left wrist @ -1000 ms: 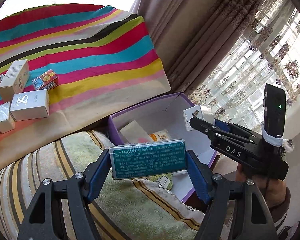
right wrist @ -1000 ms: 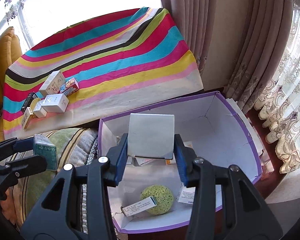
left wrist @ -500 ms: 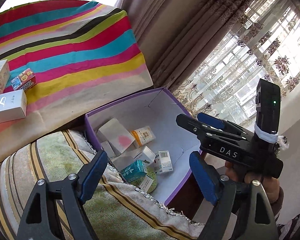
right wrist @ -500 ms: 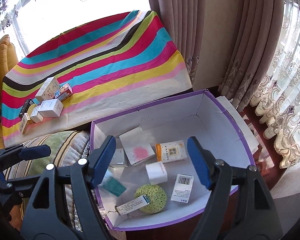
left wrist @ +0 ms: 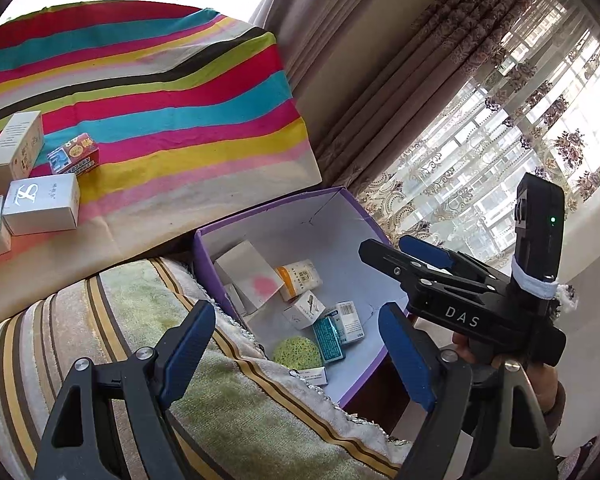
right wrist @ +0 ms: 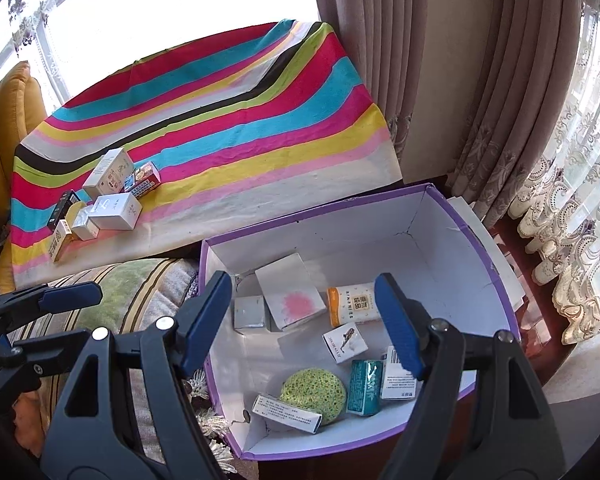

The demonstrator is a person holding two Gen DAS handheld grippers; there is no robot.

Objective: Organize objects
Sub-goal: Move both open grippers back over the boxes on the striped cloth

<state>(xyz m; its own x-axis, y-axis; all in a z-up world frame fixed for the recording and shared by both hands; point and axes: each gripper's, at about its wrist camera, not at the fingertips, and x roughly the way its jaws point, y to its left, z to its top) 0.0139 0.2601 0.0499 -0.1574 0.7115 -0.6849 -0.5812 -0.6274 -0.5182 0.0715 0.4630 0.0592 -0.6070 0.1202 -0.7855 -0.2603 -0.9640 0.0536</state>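
A purple box (right wrist: 496, 276) with white inside holds several small packs: a teal box (right wrist: 365, 387), a white box with a pink spot (right wrist: 290, 297), an orange-and-white pack (right wrist: 352, 304) and a green sponge (right wrist: 314, 395). The box also shows in the left wrist view (left wrist: 342, 205), with the teal box (left wrist: 329, 338) inside. My right gripper (right wrist: 302, 322) is open and empty above the box. My left gripper (left wrist: 296, 350) is open and empty over the box's near edge. Several more boxes (right wrist: 114, 210) lie on the striped cloth (right wrist: 228, 120).
A striped green cushion (left wrist: 100, 320) lies left of the purple box. Curtains (right wrist: 440, 60) and a lace window drape (right wrist: 580, 220) stand to the right. A yellow chair (right wrist: 4, 120) is at far left. The right gripper's body (left wrist: 468, 300) shows in the left wrist view.
Both grippers opened. The teal box left my left gripper and the white box left my right gripper; both now lie inside the purple box.
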